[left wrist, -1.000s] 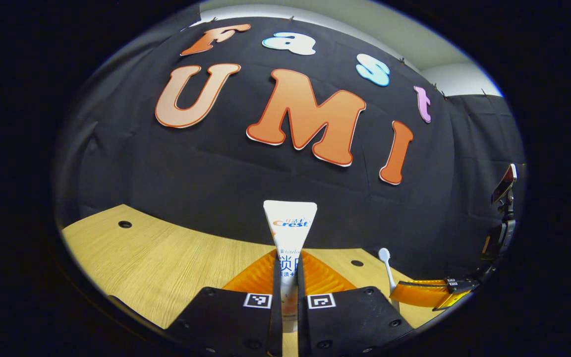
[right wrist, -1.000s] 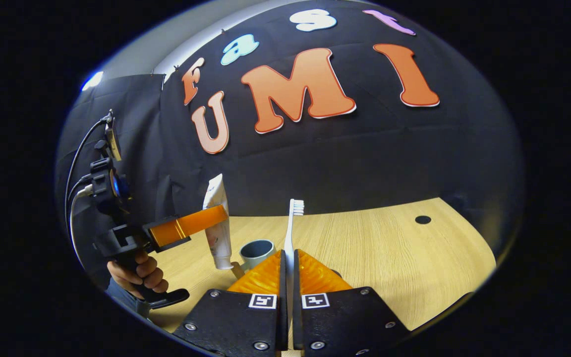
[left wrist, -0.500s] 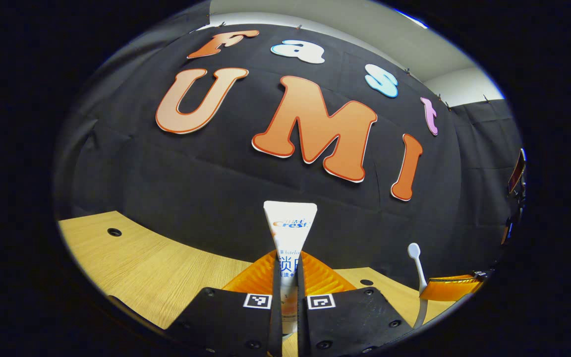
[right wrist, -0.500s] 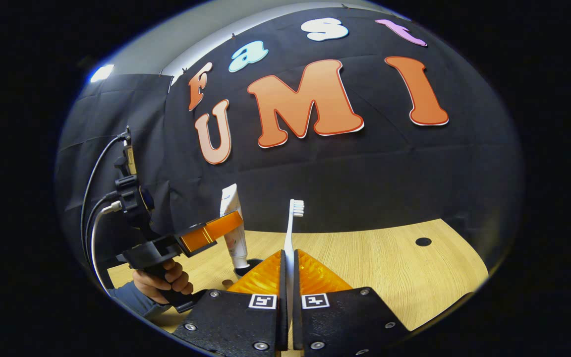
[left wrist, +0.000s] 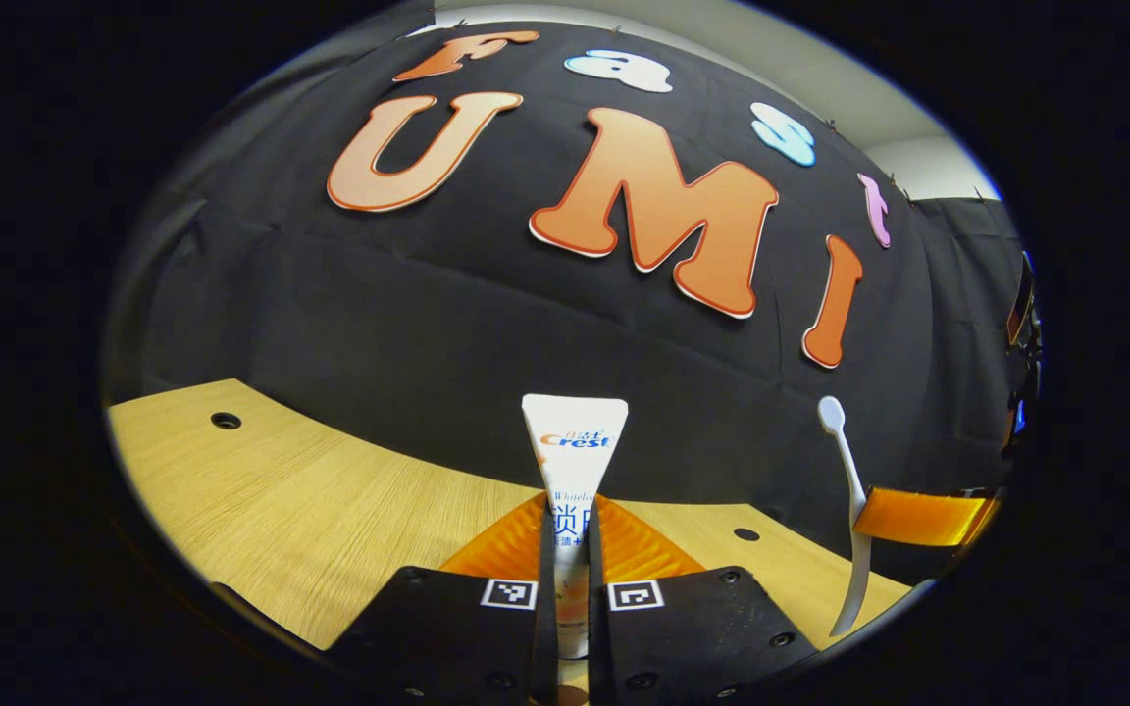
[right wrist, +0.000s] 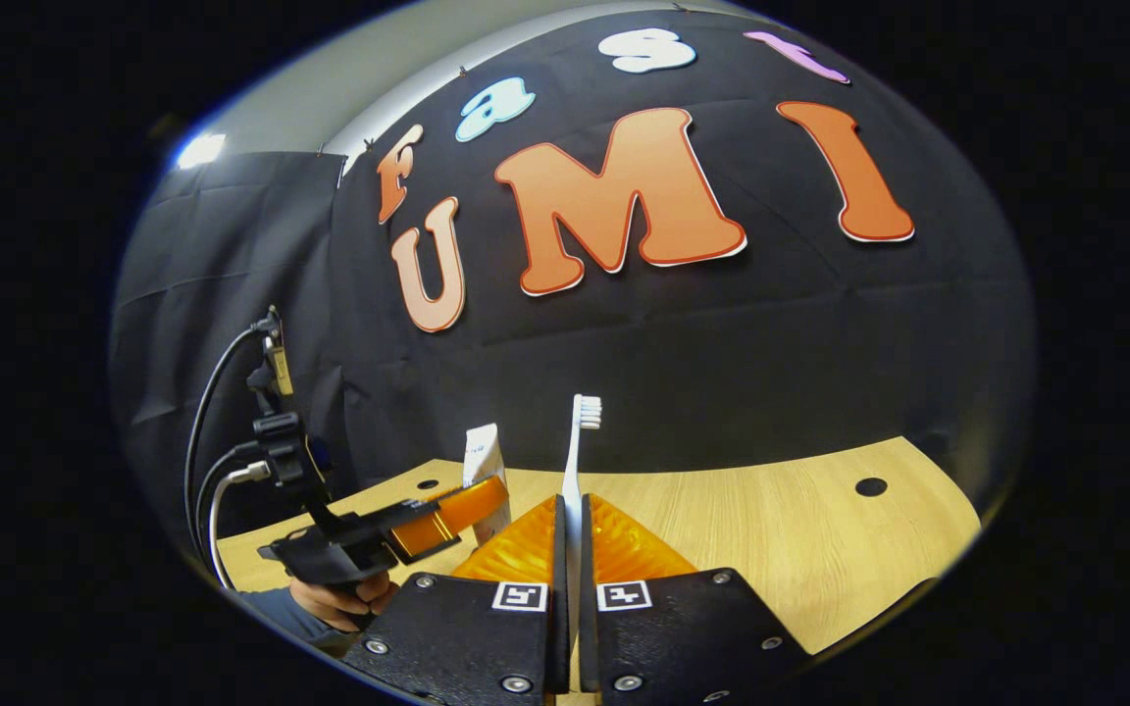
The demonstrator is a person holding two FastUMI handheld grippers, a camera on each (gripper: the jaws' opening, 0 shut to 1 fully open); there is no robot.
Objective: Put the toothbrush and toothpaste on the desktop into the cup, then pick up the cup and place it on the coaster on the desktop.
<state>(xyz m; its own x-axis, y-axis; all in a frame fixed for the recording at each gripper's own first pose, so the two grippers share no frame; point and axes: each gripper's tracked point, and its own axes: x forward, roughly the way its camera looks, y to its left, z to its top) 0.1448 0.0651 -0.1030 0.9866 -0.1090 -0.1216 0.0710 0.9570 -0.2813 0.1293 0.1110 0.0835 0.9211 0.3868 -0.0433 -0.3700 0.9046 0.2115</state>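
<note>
Wooden desktop (left wrist: 330,510) behind clamped toothpaste (left wrist: 573,461), toothbrush (right wrist: 577,461).

tabletop (left wrist: 330,500): showing pale wood grain with a matt, smooth finish, dark round holes sitting in it.
toothpaste (left wrist: 573,446): looking like soft plastic, white and slightly glossy, its flat crimped end pointing to 12 o'clock.
toothbrush (right wrist: 576,461): appearing as smooth white plastic with fine bristles at the tip.
booth wall (right wrist: 771,333): hanging as matt black cloth, creasing in soft folds.
cables (right wrist: 207,490): looking rubbery and smooth at 9 o'clock in the right gripper view.
</note>
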